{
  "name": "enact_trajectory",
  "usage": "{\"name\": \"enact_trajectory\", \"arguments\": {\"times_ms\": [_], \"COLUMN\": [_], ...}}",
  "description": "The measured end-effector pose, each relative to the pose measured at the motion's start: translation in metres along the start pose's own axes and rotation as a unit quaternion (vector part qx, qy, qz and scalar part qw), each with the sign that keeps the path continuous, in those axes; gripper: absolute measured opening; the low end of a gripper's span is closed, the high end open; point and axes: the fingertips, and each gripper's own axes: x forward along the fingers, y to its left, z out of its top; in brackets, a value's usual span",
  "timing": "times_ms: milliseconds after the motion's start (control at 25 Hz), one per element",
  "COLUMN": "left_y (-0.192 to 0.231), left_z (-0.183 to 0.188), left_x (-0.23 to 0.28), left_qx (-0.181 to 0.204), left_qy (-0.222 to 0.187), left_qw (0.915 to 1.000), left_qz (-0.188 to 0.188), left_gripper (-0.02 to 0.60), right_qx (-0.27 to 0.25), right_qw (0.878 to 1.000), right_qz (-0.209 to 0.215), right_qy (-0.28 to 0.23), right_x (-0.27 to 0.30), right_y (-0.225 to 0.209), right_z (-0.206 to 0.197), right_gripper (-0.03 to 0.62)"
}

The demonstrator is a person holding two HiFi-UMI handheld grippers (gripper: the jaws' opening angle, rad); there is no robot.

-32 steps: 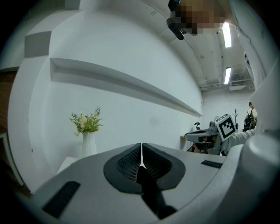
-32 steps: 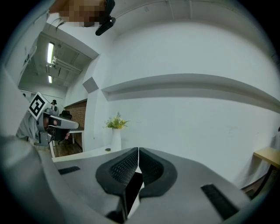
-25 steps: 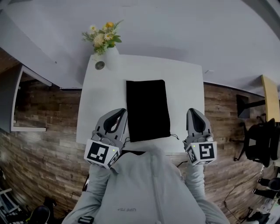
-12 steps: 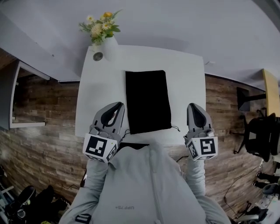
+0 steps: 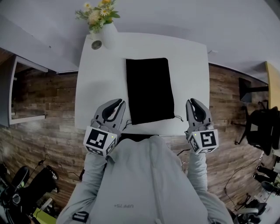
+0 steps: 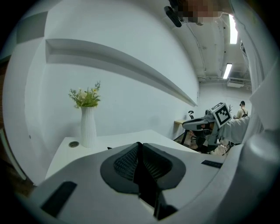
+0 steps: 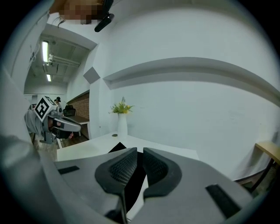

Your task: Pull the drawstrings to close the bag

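Head view: the black bag [image 5: 148, 89] lies flat at the middle of the white desk [image 5: 188, 65], a long rectangle with its short mouth edge toward the lower part of the frame. Thin drawstrings [image 5: 177, 118] trail out from both lower corners of the bag onto the desk.

The left tongs [image 5: 118, 102] sit just beside the bag's lower left corner, over the desk's near edge. The right tongs [image 5: 192, 102] are near the lower right corner, a little apart from the cloth. Each pair's own view shows its ribbed pads pressed together with nothing between them. Whether either pair touches the desk cannot be told.

Each pair of tongs carries a cube with black-and-white square markers, which are patterns and not letters. Below them the person's grey sweatshirt [image 5: 148, 183] fills the lower middle of the frame. It bears a small pale print, too small to read.

At the desk's upper left corner stands a white ribbed vase [image 5: 108, 35] with yellow and white flowers [image 5: 97, 9], and a small round disc [image 5: 96, 44] lies just beside it. Wood-plank floor [image 5: 39, 131] shows on both sides of the desk.
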Motion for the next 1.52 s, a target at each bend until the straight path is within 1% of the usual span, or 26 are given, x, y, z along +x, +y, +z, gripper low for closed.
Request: {"name": "enact_trajectory", "arguments": {"times_ms": [80,120,200,280,400,520,680,800,880,1000,1080,1360,1520], "left_y": [-0.002,-0.003,-0.005,-0.007,-0.010,-0.013,-0.020,-0.027,-0.032,-0.038,-0.041,-0.046,-0.051], "left_z": [-0.013,-0.020,-0.034,-0.046,-0.064,-0.082,-0.108,-0.130,-0.140,-0.153,-0.162,-0.188,-0.198], "left_x": [0.000,-0.001,-0.001,-0.002,-0.002,0.000,0.001,-0.001,0.000,0.001,0.002,0.004,0.008], "left_qx": [-0.004,-0.006,-0.007,-0.004,0.001,0.008,0.017,0.021,0.029,0.043,0.053,0.104,0.133], "left_qy": [0.017,0.026,0.042,0.055,0.073,0.095,0.129,0.159,0.170,0.184,0.194,0.235,0.248], "left_qw": [0.9998,0.9996,0.9989,0.9982,0.9967,0.9944,0.9892,0.9829,0.9795,0.9736,0.9689,0.9452,0.9325], "left_qz": [-0.009,-0.013,-0.021,-0.025,-0.035,-0.046,-0.067,-0.090,-0.104,-0.128,-0.144,-0.201,-0.226], "left_gripper": [0.042,0.060,0.101,0.105,0.121,0.124,0.129,0.132,0.133,0.137,0.137,0.178,0.189], "right_qx": [0.005,0.008,0.013,0.010,0.009,0.017,0.002,-0.004,-0.002,0.000,-0.011,-0.077,-0.091], "right_qw": [1.000,1.000,0.999,0.998,0.996,0.993,0.989,0.985,0.984,0.979,0.975,0.951,0.942], "right_qz": [0.005,0.008,0.015,0.020,0.034,0.046,0.057,0.067,0.078,0.103,0.121,0.174,0.195], "right_qy": [0.016,0.024,0.039,0.055,0.084,0.106,0.139,0.156,0.162,0.175,0.188,0.243,0.259], "right_x": [0.000,0.000,0.000,0.000,-0.001,-0.002,-0.005,-0.006,-0.006,-0.007,-0.008,-0.007,-0.004], "right_y": [0.001,0.002,0.005,0.007,0.011,0.013,0.016,0.017,0.017,0.019,0.021,0.023,0.025], "right_z": [-0.013,-0.019,-0.032,-0.046,-0.070,-0.093,-0.122,-0.139,-0.148,-0.160,-0.169,-0.202,-0.206], "right_gripper": [0.031,0.045,0.121,0.141,0.158,0.166,0.166,0.166,0.166,0.166,0.166,0.166,0.166]}}
